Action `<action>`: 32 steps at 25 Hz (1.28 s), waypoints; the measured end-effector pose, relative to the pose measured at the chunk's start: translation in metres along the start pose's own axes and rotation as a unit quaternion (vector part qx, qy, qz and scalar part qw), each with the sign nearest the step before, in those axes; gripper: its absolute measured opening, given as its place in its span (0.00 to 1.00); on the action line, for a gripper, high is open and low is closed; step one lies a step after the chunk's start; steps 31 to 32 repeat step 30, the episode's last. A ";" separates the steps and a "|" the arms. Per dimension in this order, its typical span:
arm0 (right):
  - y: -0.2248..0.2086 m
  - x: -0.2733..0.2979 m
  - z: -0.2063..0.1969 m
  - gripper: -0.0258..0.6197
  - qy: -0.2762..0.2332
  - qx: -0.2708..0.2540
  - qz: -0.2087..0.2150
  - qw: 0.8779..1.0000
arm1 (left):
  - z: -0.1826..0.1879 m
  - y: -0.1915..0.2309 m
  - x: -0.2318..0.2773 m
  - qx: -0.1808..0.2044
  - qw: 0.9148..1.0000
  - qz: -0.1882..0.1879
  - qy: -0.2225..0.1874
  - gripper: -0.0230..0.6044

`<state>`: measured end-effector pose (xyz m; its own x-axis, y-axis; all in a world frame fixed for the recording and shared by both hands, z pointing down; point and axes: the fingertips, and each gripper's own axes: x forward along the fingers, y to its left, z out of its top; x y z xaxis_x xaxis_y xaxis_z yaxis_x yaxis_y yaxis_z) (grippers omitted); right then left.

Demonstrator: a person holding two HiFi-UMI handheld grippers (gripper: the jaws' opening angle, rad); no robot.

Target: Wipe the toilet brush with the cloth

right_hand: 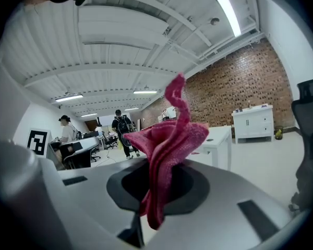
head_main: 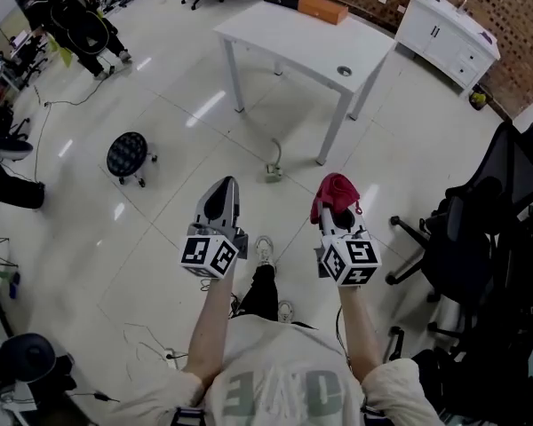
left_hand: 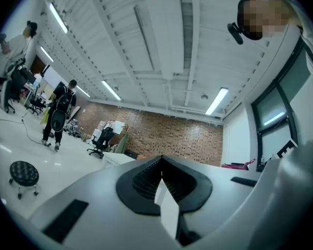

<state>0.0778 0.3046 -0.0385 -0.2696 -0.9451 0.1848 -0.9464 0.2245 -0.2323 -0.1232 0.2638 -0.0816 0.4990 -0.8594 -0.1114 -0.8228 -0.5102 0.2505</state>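
Head view: person stands on a pale tiled floor (head_main: pixel 173 105), both arms stretched out in front, one gripper in each hand, both held over the floor.

Left gripper (head_main: pixel 223 189): fingers (left_hand: pixel 141 178) together, tips meeting in a closed seam. A narrow pale sliver shows at the near end of that seam in the left gripper view; cannot tell what it is. Marker cube (head_main: pixel 209 254) sits at the near end, by the hand.

Right gripper (head_main: pixel 339 216): fingers (right_hand: pixel 190 186) clamped on the cloth (head_main: pixel 335 192). Cloth is pink-red and bunched. In the right gripper view it stands up from between the fingers, one corner pointing up and a short tail hanging on the near side. Second marker cube (head_main: pixel 349 260) at the near end of this gripper.

The two grippers are side by side, well apart, both pointing away from the person.

Surroundings:
- White table (head_main: pixel 284 34) far, centre, with a round hole near its right end and an orange box (head_main: pixel 322 9) just beyond its far edge.
- White cabinet (head_main: pixel 449 29) far right, against a brick wall (head_main: pixel 515 7).
- Black stool (head_main: pixel 128 154) on the floor to the left.
- Black office chair (head_main: pixel 493 211) close on the right.
- Small object with a cable (head_main: pixel 274 171) on the floor near the table's near leg.
- A person in dark clothes (head_main: pixel 80 25) far left.
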 end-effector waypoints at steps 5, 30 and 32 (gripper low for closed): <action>0.035 -0.066 0.019 0.09 -0.032 -0.014 0.018 0.999 | 0.025 -0.046 -0.052 0.017 0.999 -0.026 -0.008 0.05; 0.136 -0.132 0.013 0.09 -0.045 -0.025 0.015 0.999 | 0.050 -0.069 -0.144 0.002 0.997 -0.072 -0.017 0.05; 0.136 -0.132 0.013 0.09 -0.045 -0.025 0.015 0.999 | 0.050 -0.069 -0.144 0.002 0.997 -0.072 -0.017 0.05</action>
